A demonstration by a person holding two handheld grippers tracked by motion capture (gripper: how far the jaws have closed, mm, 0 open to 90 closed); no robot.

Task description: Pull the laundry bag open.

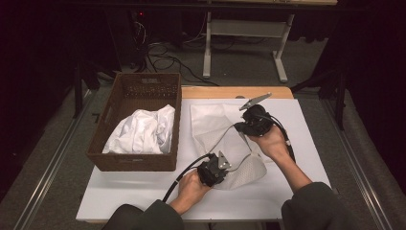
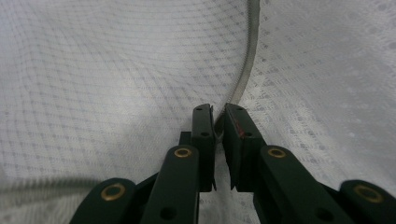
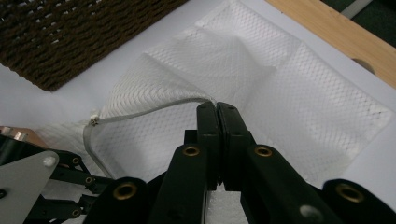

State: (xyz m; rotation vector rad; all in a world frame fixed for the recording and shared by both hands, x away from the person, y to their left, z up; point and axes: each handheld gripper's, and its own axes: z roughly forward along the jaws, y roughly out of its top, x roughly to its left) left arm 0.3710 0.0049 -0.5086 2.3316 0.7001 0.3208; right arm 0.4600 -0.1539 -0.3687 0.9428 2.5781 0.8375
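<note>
Nearest the person, at the front of the white bench (image 1: 143, 201), the left claw (image 1: 221, 168) sits low over the near end of a white mesh garment (image 1: 210, 127); in the left gripper view its jaws stand almost closed on the garment's grey strap (image 2: 243, 74), with a thin slit between the pads, so it grips the strap where the strap meets the mesh. Just beyond, the right claw (image 1: 242, 125) is held higher above the middle of the garment, its jaws pressed fully together on the far end of the same strap (image 3: 154, 108), which runs taut between the two claws and lifts a ridge of the mesh off the bench. Most of the garment lies spread flat on the white sheet, reaching toward the far wooden edge of the bench. To the left of it, close beside its edge, stands a brown woven basket (image 1: 170, 91) with a crumpled white cloth (image 1: 143, 132) piled inside. Behind the bench, cables and a white frame (image 1: 239, 28) stand on the grey floor.
</note>
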